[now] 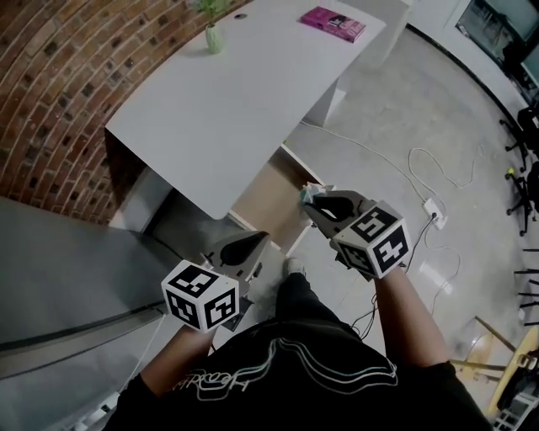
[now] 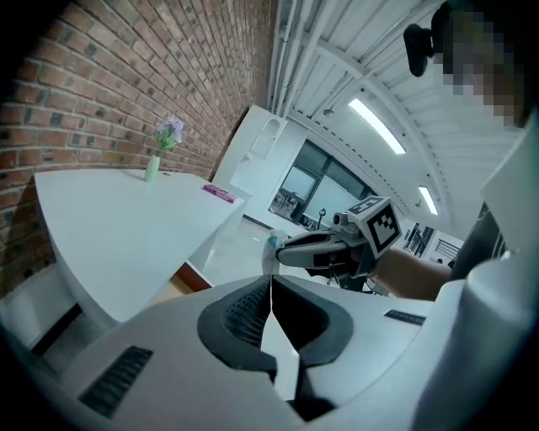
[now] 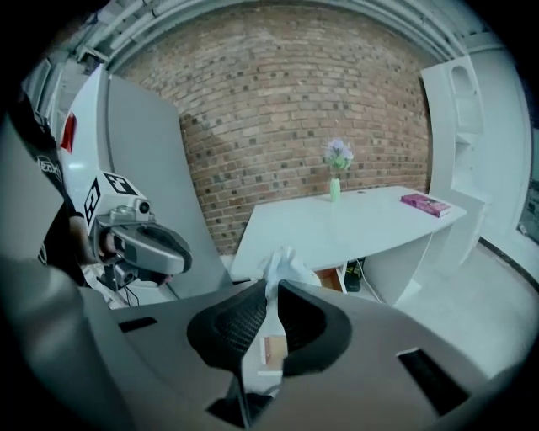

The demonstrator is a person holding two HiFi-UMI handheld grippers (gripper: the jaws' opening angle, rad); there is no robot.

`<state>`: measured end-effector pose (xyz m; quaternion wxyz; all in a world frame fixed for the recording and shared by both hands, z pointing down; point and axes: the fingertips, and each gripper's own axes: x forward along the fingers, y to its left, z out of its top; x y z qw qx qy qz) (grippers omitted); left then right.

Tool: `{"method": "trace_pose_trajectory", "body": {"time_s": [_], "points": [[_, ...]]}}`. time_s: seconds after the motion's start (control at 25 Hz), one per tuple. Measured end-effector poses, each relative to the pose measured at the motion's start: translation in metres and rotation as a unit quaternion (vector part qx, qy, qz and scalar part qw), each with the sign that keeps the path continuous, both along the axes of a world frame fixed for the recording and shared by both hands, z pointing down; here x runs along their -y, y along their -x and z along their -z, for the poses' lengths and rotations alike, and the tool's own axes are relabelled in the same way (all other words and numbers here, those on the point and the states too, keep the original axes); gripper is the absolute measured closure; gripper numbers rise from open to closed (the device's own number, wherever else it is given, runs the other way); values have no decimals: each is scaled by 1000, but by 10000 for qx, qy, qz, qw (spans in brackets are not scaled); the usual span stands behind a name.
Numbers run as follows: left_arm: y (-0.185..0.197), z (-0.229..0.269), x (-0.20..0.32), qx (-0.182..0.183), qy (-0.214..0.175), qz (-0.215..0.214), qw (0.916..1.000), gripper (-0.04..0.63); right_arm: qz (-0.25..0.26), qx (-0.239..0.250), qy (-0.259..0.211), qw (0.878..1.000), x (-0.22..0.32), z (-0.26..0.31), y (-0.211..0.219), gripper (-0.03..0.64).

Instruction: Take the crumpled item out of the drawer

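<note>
The crumpled item (image 1: 310, 193), a whitish wad, hangs in the air over the front of the open wooden drawer (image 1: 263, 195) under the white desk (image 1: 227, 101). My right gripper (image 1: 312, 202) is shut on it. In the right gripper view the wad (image 3: 283, 268) sticks out above the closed jaws of my right gripper (image 3: 271, 290). Lower left of it, my left gripper (image 1: 261, 241) is shut with nothing in it. In the left gripper view the left gripper (image 2: 271, 283) has its pads together, and the wad (image 2: 269, 252) shows at the tip of the right gripper beyond.
A small green vase with a plant (image 1: 214, 34) and a pink book (image 1: 333, 23) sit on the desk's far end. A brick wall (image 1: 50, 93) runs along the left. White cables and a power strip (image 1: 434, 210) lie on the floor at right.
</note>
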<state>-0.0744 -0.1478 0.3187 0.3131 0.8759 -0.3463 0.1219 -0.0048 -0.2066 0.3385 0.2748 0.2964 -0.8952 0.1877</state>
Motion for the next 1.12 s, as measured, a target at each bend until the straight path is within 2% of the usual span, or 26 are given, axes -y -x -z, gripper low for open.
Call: {"method": "trace_pose_trajectory", "body": {"time_s": [0.12, 0.32, 0.52, 0.84, 1.12], "points": [[-6, 27, -15, 0, -192, -54, 9998, 571, -110, 432, -152, 9989, -27, 35, -8, 551], [-18, 63, -38, -27, -507, -215, 9985, 571, -143, 883, -494, 9948, -68, 71, -24, 551], [-25, 89, -58, -41, -687, -418, 9968, 571, -83, 1062, -731, 9916, -98, 95, -28, 551], [-28, 119, -69, -278, -836, -547, 9946, 571, -55, 1277, -1021, 9865, -117, 132, -28, 551], [-31, 124, -64, -278, -853, -608, 9941, 571, -44, 1347, -946, 9863, -118, 132, -27, 551]]}}
